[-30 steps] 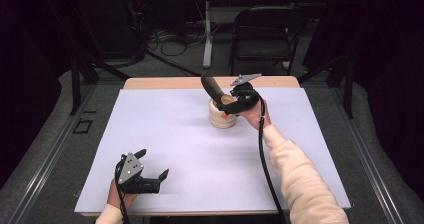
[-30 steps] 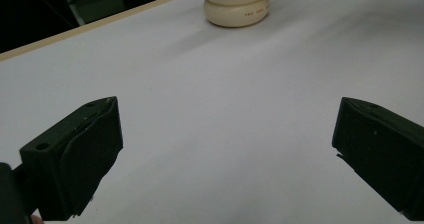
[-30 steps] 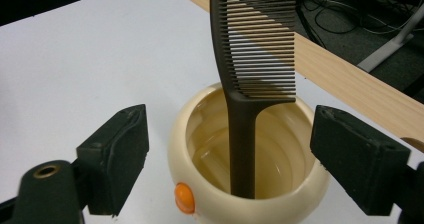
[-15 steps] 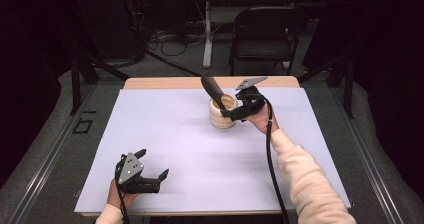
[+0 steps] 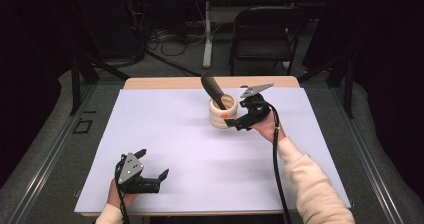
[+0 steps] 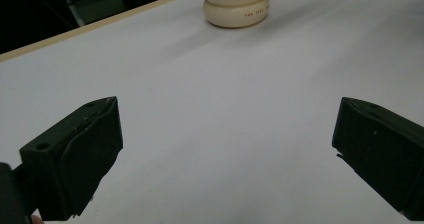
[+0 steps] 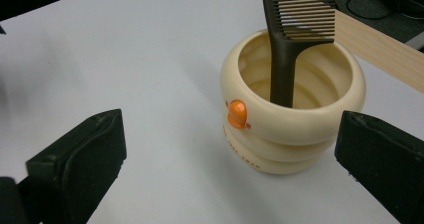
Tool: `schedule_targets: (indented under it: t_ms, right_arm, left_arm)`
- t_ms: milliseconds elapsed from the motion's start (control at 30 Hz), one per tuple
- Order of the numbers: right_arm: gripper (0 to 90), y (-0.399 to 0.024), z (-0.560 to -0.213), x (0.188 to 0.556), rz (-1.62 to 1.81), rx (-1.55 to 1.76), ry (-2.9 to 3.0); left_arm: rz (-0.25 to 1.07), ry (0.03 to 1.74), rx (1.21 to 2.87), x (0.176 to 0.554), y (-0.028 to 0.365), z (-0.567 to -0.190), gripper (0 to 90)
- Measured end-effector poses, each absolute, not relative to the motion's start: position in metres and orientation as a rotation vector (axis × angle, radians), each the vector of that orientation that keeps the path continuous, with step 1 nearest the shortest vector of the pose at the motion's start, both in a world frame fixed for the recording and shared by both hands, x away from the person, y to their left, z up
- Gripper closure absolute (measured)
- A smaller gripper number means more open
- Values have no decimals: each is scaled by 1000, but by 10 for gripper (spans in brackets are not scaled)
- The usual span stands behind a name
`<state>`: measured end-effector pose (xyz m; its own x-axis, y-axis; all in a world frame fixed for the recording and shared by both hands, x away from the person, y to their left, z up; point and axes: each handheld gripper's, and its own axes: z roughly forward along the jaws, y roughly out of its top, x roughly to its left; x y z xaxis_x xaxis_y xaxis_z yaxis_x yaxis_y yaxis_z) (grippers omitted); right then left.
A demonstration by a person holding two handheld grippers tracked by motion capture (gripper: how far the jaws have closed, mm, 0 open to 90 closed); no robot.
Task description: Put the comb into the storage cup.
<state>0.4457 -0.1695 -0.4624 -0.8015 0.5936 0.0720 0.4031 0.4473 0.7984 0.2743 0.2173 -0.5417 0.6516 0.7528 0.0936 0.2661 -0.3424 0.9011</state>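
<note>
Comb (image 7: 295, 29), black with fine teeth, stands handle-down in a cream ribbed cup (image 5: 223, 111) with an orange knob, on the far middle of the white table (image 5: 165, 134). Its long axis runs nearly upright, its top leaning left and away in the high view. Its handle's foot is hidden inside the cup, and its top is cut off in the right gripper view. Just right of the cup, the right gripper (image 5: 234, 125) has just been opening; its jaws are spread, nothing between them. At the near left, the left gripper (image 5: 152, 168) rests spread and empty.

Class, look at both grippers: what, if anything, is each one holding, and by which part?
Nothing is held. The right gripper has just opened, apart from the cup with the comb. The left gripper is open over bare paper.
</note>
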Motion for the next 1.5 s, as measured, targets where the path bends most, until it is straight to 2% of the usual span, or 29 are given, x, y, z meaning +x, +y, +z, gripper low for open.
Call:
schedule_targets:
  t_ms: [1500]
  right_arm:
    - [0, -209, -477, 354, 1256, 813, 2462]
  left_arm:
    - [633, 805, 1900, 274, 218, -542, 0]
